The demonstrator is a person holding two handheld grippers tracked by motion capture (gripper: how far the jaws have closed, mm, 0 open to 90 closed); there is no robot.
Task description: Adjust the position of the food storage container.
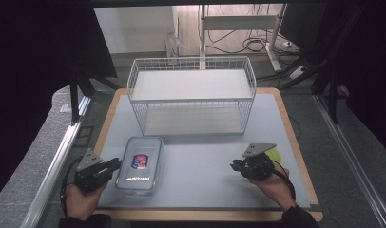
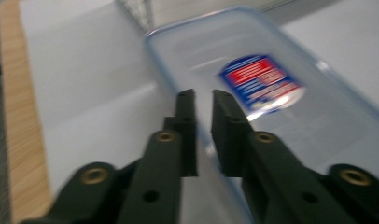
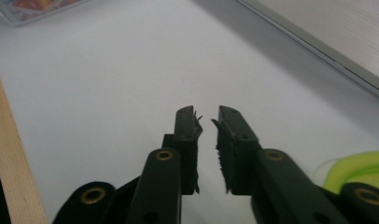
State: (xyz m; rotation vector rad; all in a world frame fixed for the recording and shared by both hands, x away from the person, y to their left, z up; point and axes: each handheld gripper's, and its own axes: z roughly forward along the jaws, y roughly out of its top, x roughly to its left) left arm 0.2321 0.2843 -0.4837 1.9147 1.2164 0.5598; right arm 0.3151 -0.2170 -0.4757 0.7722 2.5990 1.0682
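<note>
Nothing is lifted yet; the lidded container (image 1: 139, 164) sits on the table (image 1: 205, 185), outside the wire basket (image 1: 191, 95). The left gripper (image 2: 204, 100) nears its rim, jaws narrowly parted, grasping nothing; the right gripper (image 3: 207, 116) idles likewise, empty.

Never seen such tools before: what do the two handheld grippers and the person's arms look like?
Both the left gripper and right gripper are black, with two flat jaws, brass-coloured rivets, a grey three-cornered plate on top and a trailing black cable. The sleeves are dark.
</note>
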